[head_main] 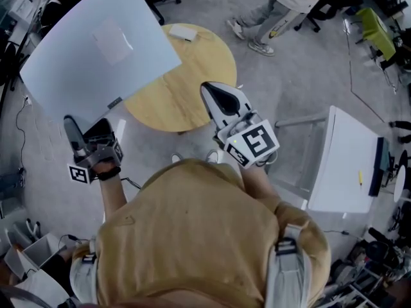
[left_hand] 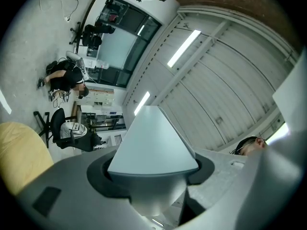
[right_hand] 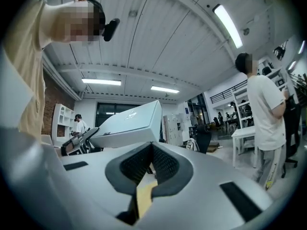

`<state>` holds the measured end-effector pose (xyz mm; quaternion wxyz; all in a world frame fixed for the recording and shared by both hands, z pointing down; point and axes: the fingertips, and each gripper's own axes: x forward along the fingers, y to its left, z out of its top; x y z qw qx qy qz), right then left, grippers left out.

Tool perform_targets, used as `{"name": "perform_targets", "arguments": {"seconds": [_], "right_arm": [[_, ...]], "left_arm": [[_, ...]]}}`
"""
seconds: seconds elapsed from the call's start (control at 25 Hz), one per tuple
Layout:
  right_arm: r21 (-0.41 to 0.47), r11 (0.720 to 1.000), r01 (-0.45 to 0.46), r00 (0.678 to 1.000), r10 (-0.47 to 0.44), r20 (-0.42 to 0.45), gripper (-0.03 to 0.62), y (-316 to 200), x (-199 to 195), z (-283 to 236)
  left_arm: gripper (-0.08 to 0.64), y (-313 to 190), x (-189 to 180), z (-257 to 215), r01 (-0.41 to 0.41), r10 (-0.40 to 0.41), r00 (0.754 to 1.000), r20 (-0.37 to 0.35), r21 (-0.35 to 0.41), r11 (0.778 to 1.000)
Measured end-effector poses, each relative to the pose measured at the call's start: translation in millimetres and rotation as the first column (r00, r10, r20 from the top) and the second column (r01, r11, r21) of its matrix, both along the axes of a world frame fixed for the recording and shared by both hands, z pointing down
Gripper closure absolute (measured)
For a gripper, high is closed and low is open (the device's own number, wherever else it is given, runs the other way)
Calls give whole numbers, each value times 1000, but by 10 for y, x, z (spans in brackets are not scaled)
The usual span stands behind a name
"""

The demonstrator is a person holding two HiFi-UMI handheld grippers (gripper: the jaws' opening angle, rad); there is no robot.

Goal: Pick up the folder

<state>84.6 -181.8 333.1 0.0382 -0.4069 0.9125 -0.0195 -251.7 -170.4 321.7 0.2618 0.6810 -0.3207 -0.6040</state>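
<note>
Where the folder [head_main: 96, 47] is held: in the air over the left edge of the round wooden table [head_main: 192, 76], tilted, clamped at one lower corner.
Left gripper [head_main: 90, 128]: closed on that corner; the pale sheet is seen pinched between its jaws.
Right gripper [head_main: 209, 92]: jaws brought together, nothing gripped; positioned beside the folder, apart from it.
Table: a small white object [head_main: 183, 32] is seen near the far edge.

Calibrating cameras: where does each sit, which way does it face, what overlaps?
Head view: head-mounted, steeply down at round table; tan shirt, left gripper, right gripper show.
Left gripper view: rides left gripper, tilted up at ceiling; jaws clamp the folder.
Right gripper view: rides right gripper, level across room; shut jaws, tan shirt.
Shared: folder, in all three.
</note>
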Motion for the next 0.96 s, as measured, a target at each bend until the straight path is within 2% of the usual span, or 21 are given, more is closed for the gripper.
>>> {"name": "perform_targets", "arguments": {"seconds": [0.56,0.96], "right_arm": [[65,998,23,1000,-24,19,592,-6,46,-285],[75,997,20,1000,-20,-5,592,29,156,-333]], "left_arm": [[287,1,167,-12,-13,13,1000,-8,-20,1000],[287,-46,333,-52,-48,48,999,-15,-12,999]]}}
